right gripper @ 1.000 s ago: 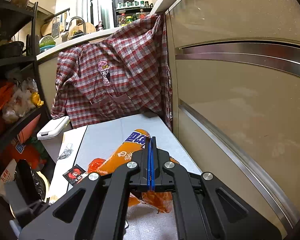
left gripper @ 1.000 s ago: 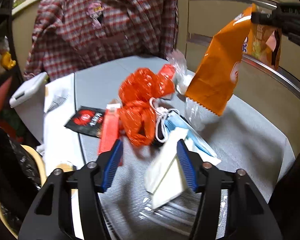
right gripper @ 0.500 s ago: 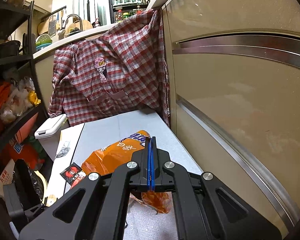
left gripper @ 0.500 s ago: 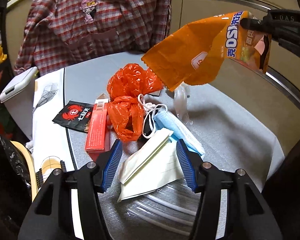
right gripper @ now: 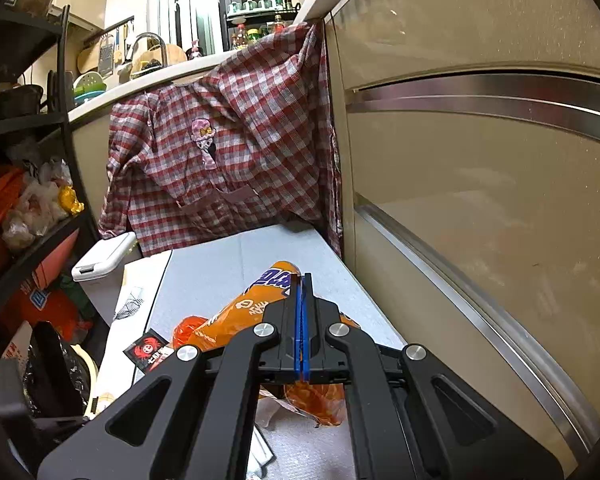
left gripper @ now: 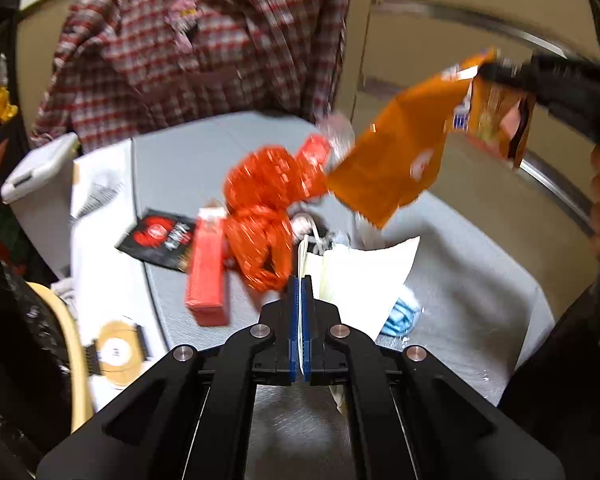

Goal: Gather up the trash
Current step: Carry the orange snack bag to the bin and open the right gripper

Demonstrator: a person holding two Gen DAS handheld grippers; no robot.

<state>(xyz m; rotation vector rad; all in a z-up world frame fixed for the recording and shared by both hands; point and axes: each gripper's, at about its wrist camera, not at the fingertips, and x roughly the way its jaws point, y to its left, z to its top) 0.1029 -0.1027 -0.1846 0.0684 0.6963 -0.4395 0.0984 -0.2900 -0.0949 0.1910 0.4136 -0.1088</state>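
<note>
The left gripper [left gripper: 300, 280], angling down at the table [left gripper: 452, 280], has just been closing and is now pinching the edge of a pale folded paper [left gripper: 364, 276], which is rising off a blue mask [left gripper: 400, 316]. Orange plastic bag [left gripper: 264, 200] and red box [left gripper: 207, 268] are crowding its left; bare grey surface is lying to the right.

The right gripper [right gripper: 302, 280] is pointing gently downward, clamping an orange snack bag [right gripper: 256, 308] above the table; cabinet fronts [right gripper: 480, 200] are bounding the right side.
</note>
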